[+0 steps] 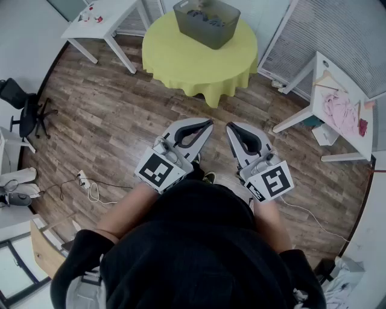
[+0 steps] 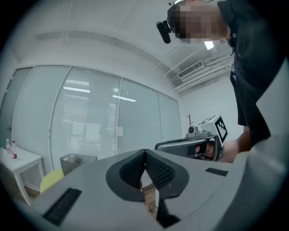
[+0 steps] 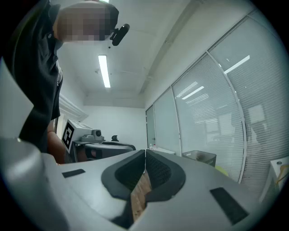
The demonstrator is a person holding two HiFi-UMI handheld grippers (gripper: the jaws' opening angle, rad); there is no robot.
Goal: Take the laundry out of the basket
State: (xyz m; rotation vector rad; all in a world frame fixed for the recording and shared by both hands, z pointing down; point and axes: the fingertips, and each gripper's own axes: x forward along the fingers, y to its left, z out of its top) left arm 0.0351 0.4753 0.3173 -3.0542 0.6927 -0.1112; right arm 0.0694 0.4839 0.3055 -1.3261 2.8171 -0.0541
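Up at 12 o'clock on the yellow bench (image 1: 181, 66): basket (image 1: 212, 36) of dark laundry (image 1: 204, 16), prob soft and light, best pinched at a top fold. Fingers on left gripper (image 2: 145, 152) and right gripper (image 3: 145, 152) pressed together, nothing held.

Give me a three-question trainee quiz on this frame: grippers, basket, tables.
1. True or false: the left gripper is holding a garment.
2. The basket stands on: A) the floor, B) the yellow-clothed table, C) the white table at the right.
3. Fill in: the right gripper has its jaws ____.

Key: 1 false, its jaws are together with nothing in them. 2 B. 3 shut, nothing between them.
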